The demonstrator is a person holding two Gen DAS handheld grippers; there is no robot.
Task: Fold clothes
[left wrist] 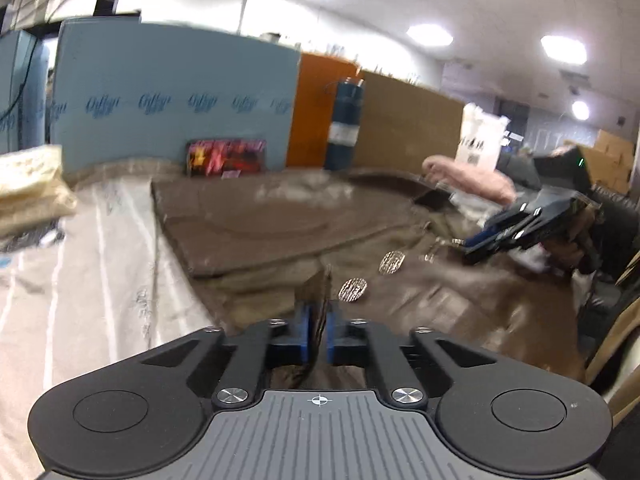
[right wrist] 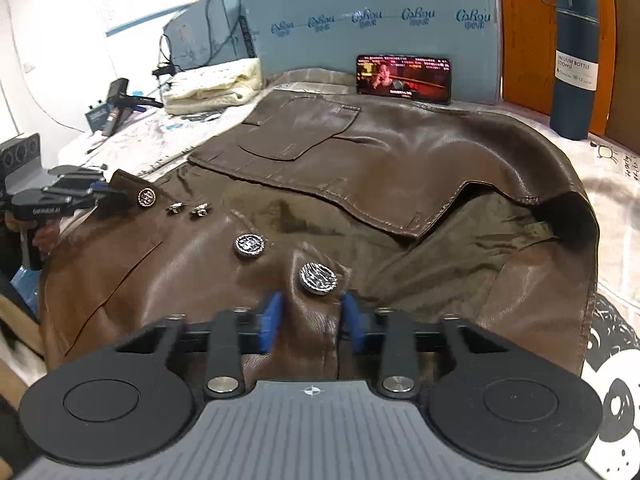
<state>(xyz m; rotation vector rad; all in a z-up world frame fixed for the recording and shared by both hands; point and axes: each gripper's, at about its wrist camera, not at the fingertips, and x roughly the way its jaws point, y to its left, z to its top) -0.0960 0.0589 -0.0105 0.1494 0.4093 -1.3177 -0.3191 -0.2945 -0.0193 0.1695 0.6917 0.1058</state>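
Note:
A brown leather jacket (right wrist: 400, 168) with silver buttons (right wrist: 318, 277) lies spread on the table, its olive lining showing at the right. It also shows in the left wrist view (left wrist: 280, 224). My left gripper (left wrist: 319, 328) is shut on the jacket's front edge and lifts a fold of it; it shows in the right wrist view (right wrist: 102, 196) at the jacket's left corner. My right gripper (right wrist: 312, 320) is open, its blue pads either side of a leather fold just below a button. It shows in the left wrist view (left wrist: 472, 246) at the right.
A phone (right wrist: 404, 78) playing video leans on a blue foam board (right wrist: 360, 20) at the back. A dark vacuum bottle (right wrist: 574, 60) stands back right. A folded cream garment (right wrist: 212, 84) and tools lie back left. A printed cloth (right wrist: 616, 184) covers the table.

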